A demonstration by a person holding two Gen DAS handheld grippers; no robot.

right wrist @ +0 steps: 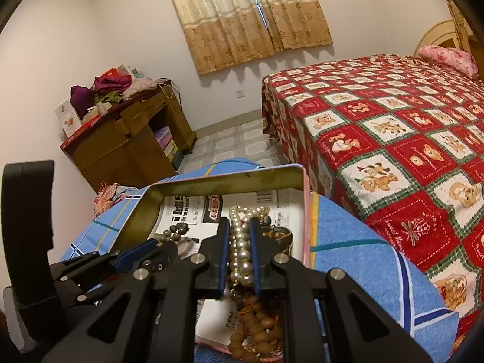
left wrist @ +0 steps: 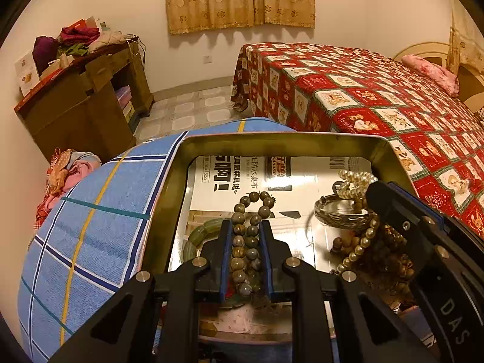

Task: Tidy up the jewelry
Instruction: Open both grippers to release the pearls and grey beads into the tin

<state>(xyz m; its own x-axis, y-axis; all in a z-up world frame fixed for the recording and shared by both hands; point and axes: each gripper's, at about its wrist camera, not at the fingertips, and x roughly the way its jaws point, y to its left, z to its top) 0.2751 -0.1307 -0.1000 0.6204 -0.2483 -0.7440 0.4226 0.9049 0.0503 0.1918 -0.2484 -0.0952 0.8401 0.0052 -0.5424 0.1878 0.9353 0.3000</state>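
Left gripper (left wrist: 245,227) at lower centre pinched a grey-brown stone bead strand (left wrist: 246,236) between its jaws, right gripper (right wrist: 240,227) clamped a cream pearl strand (right wrist: 240,248), both over the open gold-lined metal tin (left wrist: 272,139)

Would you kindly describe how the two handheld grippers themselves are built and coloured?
Both the left gripper and the right gripper are matte black, with angular linkage arms joined by round silver pins. Their straight fingers carry blue pads. White letters "DAS" mark the right gripper's body. No cables or sleeves show.

The green bangle (left wrist: 199,236) is half hidden behind the left gripper (left wrist: 245,230); tin (left wrist: 169,181) near edge cut off
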